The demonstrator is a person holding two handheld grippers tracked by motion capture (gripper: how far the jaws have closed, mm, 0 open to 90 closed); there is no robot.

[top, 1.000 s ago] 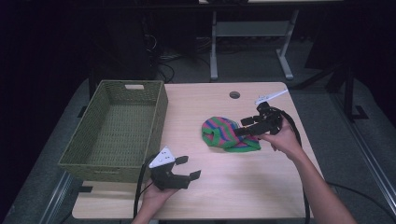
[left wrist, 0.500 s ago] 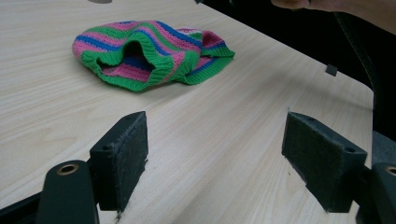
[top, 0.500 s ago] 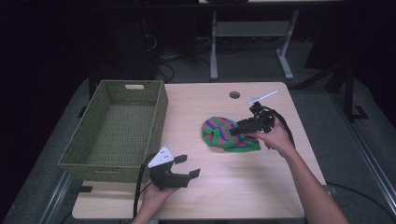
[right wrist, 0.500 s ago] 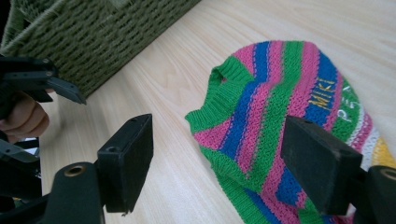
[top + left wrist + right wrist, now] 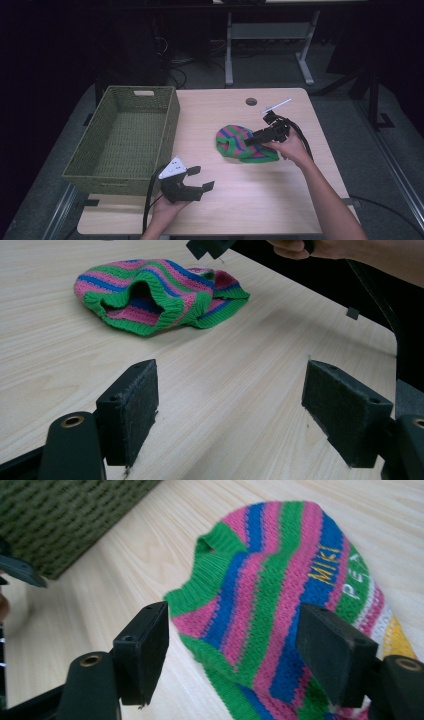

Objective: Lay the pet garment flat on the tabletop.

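With its jaws wide and just closing a little around nothing yet, the right gripper [image 5: 252, 140] should bite a thick fold of the striped knit hat [image 5: 243, 145], lying right of the basket [image 5: 125, 145].

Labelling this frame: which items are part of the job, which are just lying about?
In the job:
striped knit hat
right hand-held gripper, jaws just closing, hat between them, not yet gripped

Lying about:
green woven basket
left hand-held gripper
white pen-like item

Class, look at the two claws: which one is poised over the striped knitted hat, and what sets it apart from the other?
The right claw: its open jaws straddle the striped hat. The left claw rests near the green basket.
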